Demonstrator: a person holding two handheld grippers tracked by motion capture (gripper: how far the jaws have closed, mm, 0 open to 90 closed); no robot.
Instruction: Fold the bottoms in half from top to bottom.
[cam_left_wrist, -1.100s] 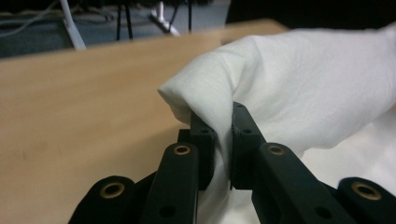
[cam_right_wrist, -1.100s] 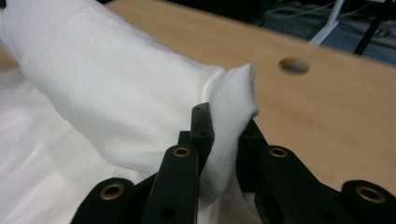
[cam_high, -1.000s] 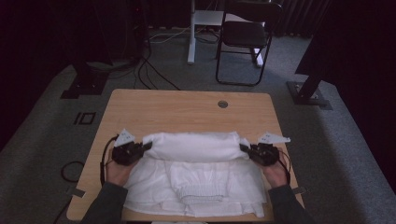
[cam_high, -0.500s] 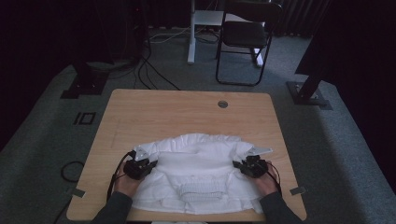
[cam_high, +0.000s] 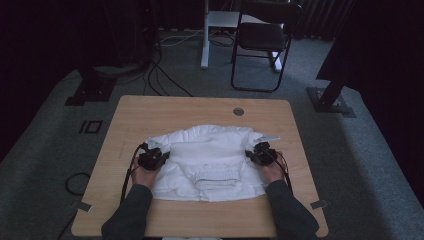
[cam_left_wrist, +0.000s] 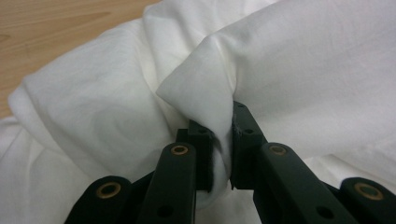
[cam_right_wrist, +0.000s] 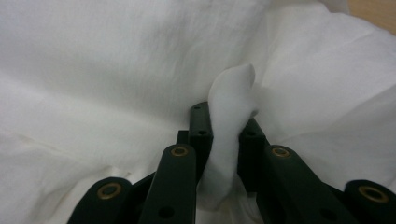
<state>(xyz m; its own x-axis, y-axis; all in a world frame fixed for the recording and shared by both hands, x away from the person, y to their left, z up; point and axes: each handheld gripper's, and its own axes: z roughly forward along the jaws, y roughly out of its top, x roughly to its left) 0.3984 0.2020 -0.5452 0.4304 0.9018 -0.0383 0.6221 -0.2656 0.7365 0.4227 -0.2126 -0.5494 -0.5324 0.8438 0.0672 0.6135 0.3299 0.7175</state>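
Observation:
A white garment (cam_high: 207, 160) lies spread on the wooden table (cam_high: 175, 110), its ribbed collar near the front middle. My left gripper (cam_high: 151, 159) sits at the garment's left side, shut on a pinched fold of the white cloth (cam_left_wrist: 205, 93). On the opposite side my right gripper (cam_high: 261, 154) is shut on another fold of the cloth (cam_right_wrist: 231, 121). Both hands rest low over the garment, with dark sleeves coming in from the bottom. The fabric bunches up just past each pair of jaws.
A round cable hole (cam_high: 238, 111) sits near the table's far edge. Behind the table stand a black chair (cam_high: 265, 40), a white desk leg (cam_high: 205, 35) and floor cables (cam_high: 160, 75). Black stand bases (cam_high: 330, 100) flank the table.
Both grippers have come toward the front of the table and lower, pulling the far part of the garment over the near part. The fold now lies closer to me.

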